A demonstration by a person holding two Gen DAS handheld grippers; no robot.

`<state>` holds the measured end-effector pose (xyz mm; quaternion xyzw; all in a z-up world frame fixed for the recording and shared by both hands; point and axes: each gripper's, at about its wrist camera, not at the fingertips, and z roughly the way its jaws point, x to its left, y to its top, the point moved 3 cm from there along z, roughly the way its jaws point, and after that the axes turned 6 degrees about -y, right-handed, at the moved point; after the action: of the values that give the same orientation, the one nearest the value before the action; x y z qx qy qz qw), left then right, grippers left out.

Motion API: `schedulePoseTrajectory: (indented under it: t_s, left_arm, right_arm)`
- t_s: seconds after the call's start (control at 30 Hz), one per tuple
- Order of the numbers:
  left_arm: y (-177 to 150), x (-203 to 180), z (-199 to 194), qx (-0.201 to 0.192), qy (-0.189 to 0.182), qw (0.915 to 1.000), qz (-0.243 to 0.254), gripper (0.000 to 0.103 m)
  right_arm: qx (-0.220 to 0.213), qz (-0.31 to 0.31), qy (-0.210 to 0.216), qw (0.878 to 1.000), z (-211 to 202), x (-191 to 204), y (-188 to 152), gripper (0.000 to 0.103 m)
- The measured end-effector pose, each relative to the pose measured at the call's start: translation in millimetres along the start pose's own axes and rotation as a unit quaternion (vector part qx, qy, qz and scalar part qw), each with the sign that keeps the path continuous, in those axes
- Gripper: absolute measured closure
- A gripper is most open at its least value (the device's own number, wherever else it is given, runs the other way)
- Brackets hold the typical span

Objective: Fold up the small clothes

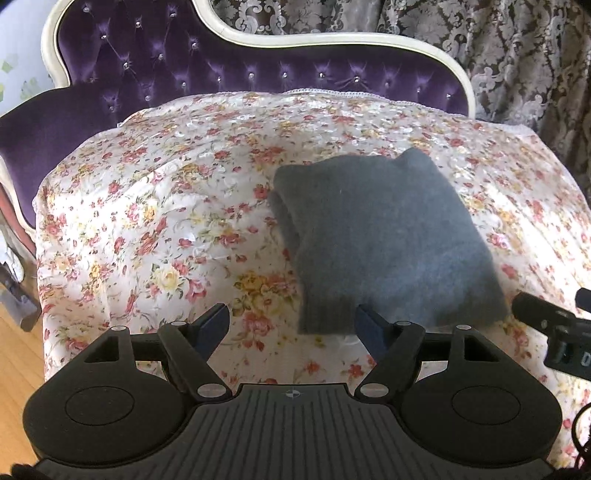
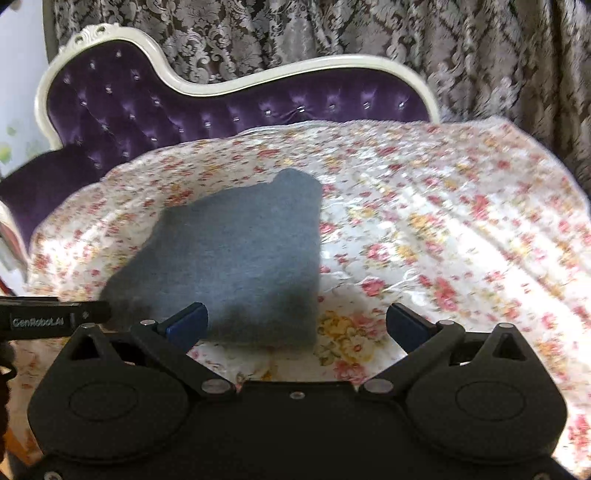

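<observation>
A small grey knit garment (image 1: 384,240) lies folded into a compact rectangle on the floral cloth (image 1: 166,221); it also shows in the right wrist view (image 2: 236,254). My left gripper (image 1: 291,325) is open and empty, its fingers straddling the garment's near left corner just in front of it. My right gripper (image 2: 295,325) is open and empty, just in front of the garment's near right edge. The right gripper's side shows at the right edge of the left wrist view (image 1: 554,325), and the left gripper's side shows at the left edge of the right wrist view (image 2: 48,319).
The floral cloth covers the seat of a purple tufted sofa (image 1: 221,74) with a white frame (image 2: 295,70). Patterned curtains (image 2: 406,33) hang behind. Wooden floor (image 1: 14,365) shows at the lower left.
</observation>
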<state>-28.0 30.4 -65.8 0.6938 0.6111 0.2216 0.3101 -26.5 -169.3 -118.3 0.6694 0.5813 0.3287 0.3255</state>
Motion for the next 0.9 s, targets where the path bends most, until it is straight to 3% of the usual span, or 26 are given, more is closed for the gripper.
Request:
schedulePoseTrajectory:
  t_s: [0.13,0.4,0.9]
  left_arm:
    - [-1,1,-1,0.003,0.002,1.0000,0.002,0.030]
    - [-5,1,1,0.017,-0.003,0.9998,-0.002,0.030]
    - [-7,-1,4,0.030,-0.007,0.9995,-0.005,0.030]
  right_arm:
    - [0.013,0.000,-0.031,0.999,3,2,1,0.001]
    - [0.016,0.006,0.028,0.999,1,8,2,0.001]
    - [0.038,0.028,0.047,0.998,3,12,-2,0.001]
